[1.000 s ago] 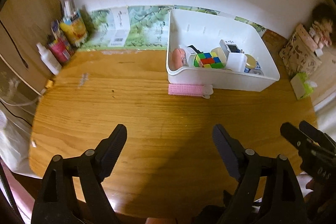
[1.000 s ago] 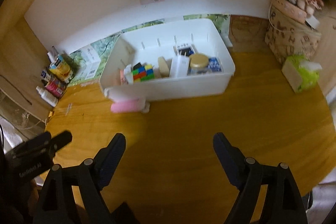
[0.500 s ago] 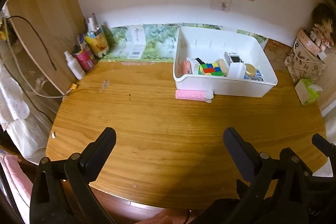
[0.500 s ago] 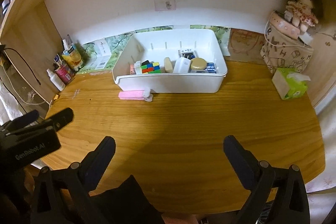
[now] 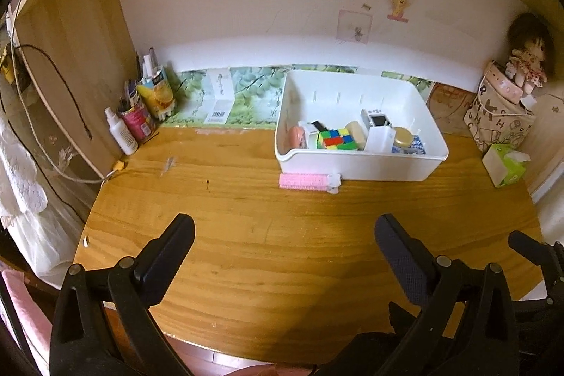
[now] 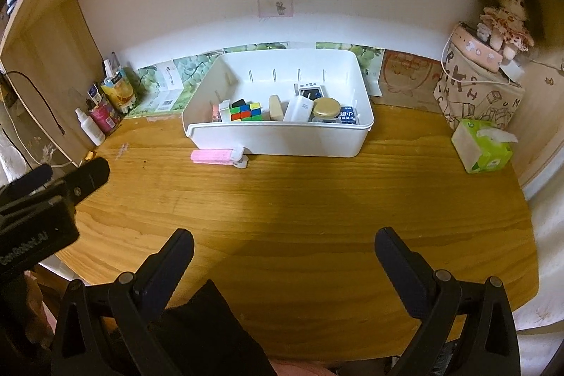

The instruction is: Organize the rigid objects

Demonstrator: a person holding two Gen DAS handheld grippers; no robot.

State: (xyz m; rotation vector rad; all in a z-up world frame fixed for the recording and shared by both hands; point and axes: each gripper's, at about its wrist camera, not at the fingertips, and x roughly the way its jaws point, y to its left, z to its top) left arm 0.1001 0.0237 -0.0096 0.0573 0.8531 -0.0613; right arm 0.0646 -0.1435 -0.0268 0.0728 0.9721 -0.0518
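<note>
Both grippers hang over the near edge of the wooden table [image 5: 246, 245], well apart from everything to be sorted. Left gripper [image 5: 283, 236]: jaws spread wide, nothing between them; they have just been opening. Right gripper [image 6: 283, 252]: same, spread wide, empty, jaws just been opening. The left gripper's body also shows at the left edge of the right wrist view.

White bin [image 5: 356, 166] sits at the far side of the table, right of centre, against the leaf-print strip along the wall. Seen from the left gripper it lies ahead and to the right; from the right gripper, straight ahead.

Inside the bin, items line its near wall:
- colour cube [image 5: 335, 139], left of centre
- pink-orange item at the left end, too small to identify
- cream block [image 6: 276, 107] just right of the cube
- white box [image 6: 299, 109] right of that, a small device with a dark screen behind it
- gold-lid jar [image 6: 326, 108] near the right end, a blue packet beside it

Pink roller [image 5: 305, 181] lies on the table outside the bin, touching or just beside the near wall at its left part, long axis parallel to that wall, white end to the right. It is the task item nearest both grippers, but well apart from either.

Far left corner: bottles and a juice carton [image 5: 157, 92]. Right side: green tissue box [image 6: 483, 145], patterned bag with a doll [image 6: 504, 18] on top.
</note>
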